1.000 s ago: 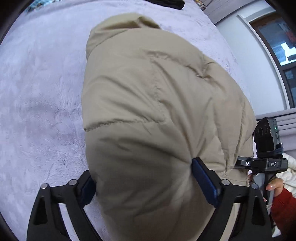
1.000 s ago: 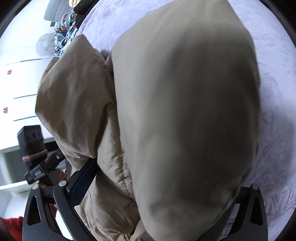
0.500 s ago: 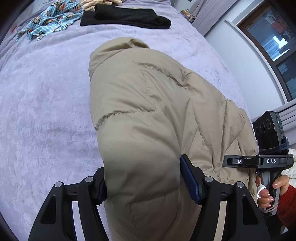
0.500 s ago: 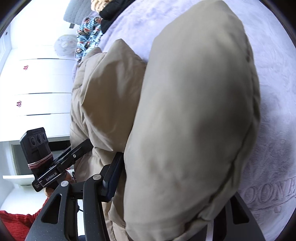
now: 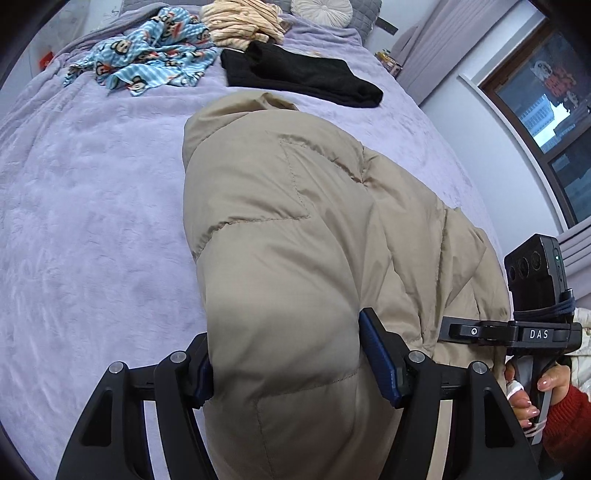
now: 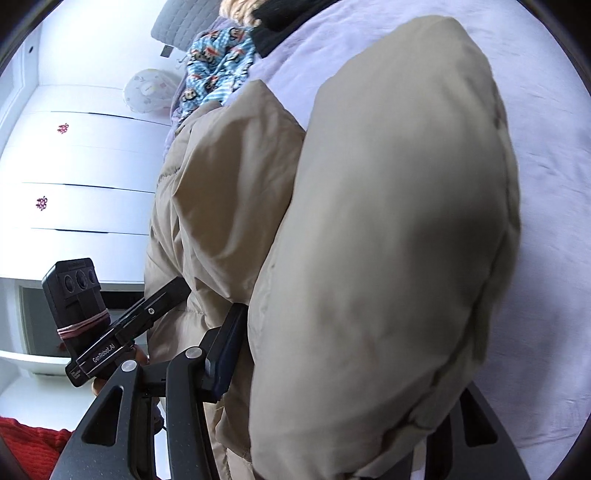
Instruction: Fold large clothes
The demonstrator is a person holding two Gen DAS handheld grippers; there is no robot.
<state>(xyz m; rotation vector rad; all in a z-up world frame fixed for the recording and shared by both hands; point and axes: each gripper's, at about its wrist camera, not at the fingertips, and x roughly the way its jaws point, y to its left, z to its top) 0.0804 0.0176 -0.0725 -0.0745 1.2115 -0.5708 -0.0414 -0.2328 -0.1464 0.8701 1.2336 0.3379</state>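
A beige puffer jacket (image 5: 288, 221) lies folded into a thick bundle on the lilac bed cover (image 5: 74, 229). My left gripper (image 5: 291, 369) is shut on the bundle's near end, its blue pads pressing into the padding on both sides. The right wrist view shows the same jacket (image 6: 388, 240) bulging up in front of the lens. My right gripper (image 6: 340, 365) is shut on this thick fold; its left pad (image 6: 229, 350) presses the fabric, and its right finger is hidden behind the padding. Each gripper shows in the other's view, held by a hand.
At the far end of the bed lie a black garment (image 5: 295, 74), a blue monkey-print cloth (image 5: 147, 59) and a cream striped garment (image 5: 240, 22). A window (image 5: 546, 110) is at the right. White drawers (image 6: 81, 184) stand beside the bed. A red sleeve (image 5: 569, 424) is near.
Both grippers closed on the jacket's padded folds and lifted back with it. The far end of the bed with the other clothes came into view.
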